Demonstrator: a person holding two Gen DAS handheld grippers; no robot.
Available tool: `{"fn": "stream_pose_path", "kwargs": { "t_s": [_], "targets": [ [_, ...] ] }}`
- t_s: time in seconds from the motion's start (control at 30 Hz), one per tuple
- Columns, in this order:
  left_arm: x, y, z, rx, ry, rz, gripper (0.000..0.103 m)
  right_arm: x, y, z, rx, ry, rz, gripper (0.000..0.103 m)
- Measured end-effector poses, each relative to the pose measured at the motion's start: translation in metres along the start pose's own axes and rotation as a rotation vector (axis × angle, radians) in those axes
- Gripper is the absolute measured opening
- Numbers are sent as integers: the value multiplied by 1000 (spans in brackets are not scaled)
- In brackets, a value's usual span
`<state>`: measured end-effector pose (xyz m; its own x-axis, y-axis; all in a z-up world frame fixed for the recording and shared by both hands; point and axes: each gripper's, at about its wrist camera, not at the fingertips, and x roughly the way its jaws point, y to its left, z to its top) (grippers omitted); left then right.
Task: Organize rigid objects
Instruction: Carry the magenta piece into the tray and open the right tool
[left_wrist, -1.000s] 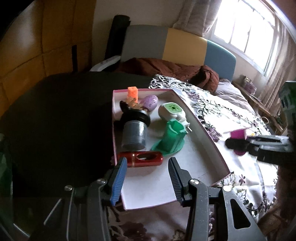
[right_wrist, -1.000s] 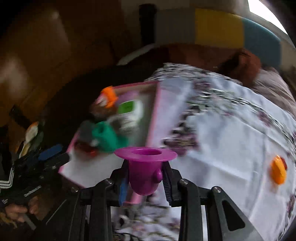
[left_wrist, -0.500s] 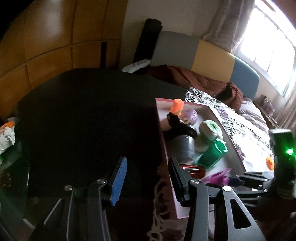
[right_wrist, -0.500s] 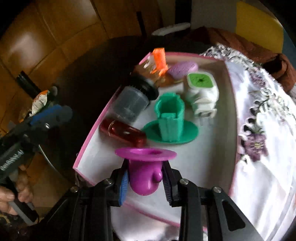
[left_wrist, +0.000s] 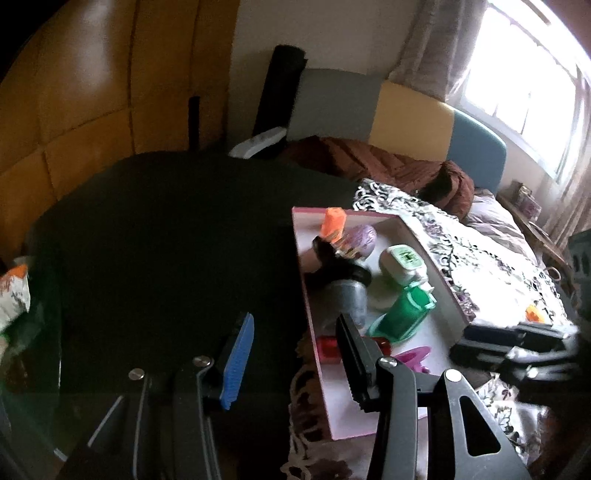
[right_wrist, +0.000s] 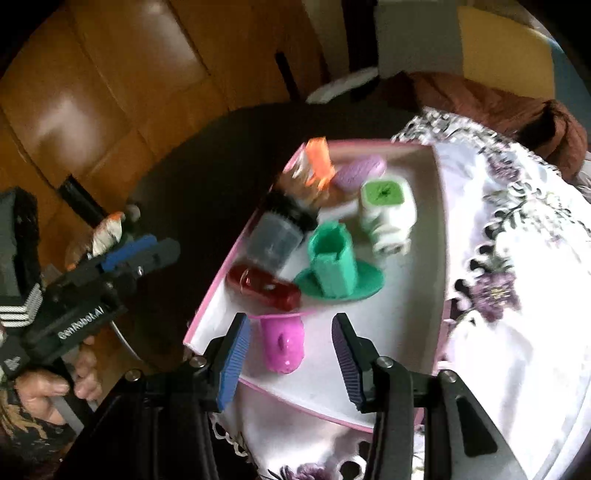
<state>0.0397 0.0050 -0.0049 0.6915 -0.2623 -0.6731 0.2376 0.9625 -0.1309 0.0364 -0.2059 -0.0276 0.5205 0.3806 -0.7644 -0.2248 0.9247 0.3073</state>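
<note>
Resting inside the pink-rimmed tray (right_wrist: 439, 206), a magenta cup (right_wrist: 282, 341) sits free between the parted jaws of the right gripper (right_wrist: 290, 354).

Largest in view is the dark tabletop (left_wrist: 166, 236), with a floral cloth (right_wrist: 517, 280) spread over its right part and the tray lying on that cloth at the tabletop's dark edge. Within the tray, from its far corner toward its near edge, stand an orange block (right_wrist: 319, 158), a lilac oval piece (right_wrist: 360, 171), a white box with a green top (right_wrist: 386, 206), a grey cylinder with a black cap (right_wrist: 275, 236), a green flanged cup (right_wrist: 338, 266), a red tube (right_wrist: 264, 288) lying on its side, and the magenta cup nearest the rim, touching neither pad. The left gripper (left_wrist: 295, 358) hangs left of the tray over the dark tabletop, its jaws wide apart and holding nothing. A small orange piece (left_wrist: 533, 314) lies on the cloth right of the tray.
</note>
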Motion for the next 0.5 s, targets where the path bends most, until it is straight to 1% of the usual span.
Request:
{"fn": "stream_pose_path", "kwargs": {
  "t_s": [0.1, 0.23, 0.33, 0.5],
  "targets": [
    [-6, -9, 5, 26, -16, -13, 47, -26, -14, 2, 23, -47, -21, 46],
    [-11, -26, 10, 73, -30, -41, 47, -55, -40, 4, 65, -94, -76, 46],
    [-15, -42, 14, 110, -40, -67, 47, -80, -68, 2, 111, -125, -146, 46],
    [-17, -72, 19, 173, -44, -112, 47, -114, -126, -5, 221, -150, -287, 46]
  ]
}}
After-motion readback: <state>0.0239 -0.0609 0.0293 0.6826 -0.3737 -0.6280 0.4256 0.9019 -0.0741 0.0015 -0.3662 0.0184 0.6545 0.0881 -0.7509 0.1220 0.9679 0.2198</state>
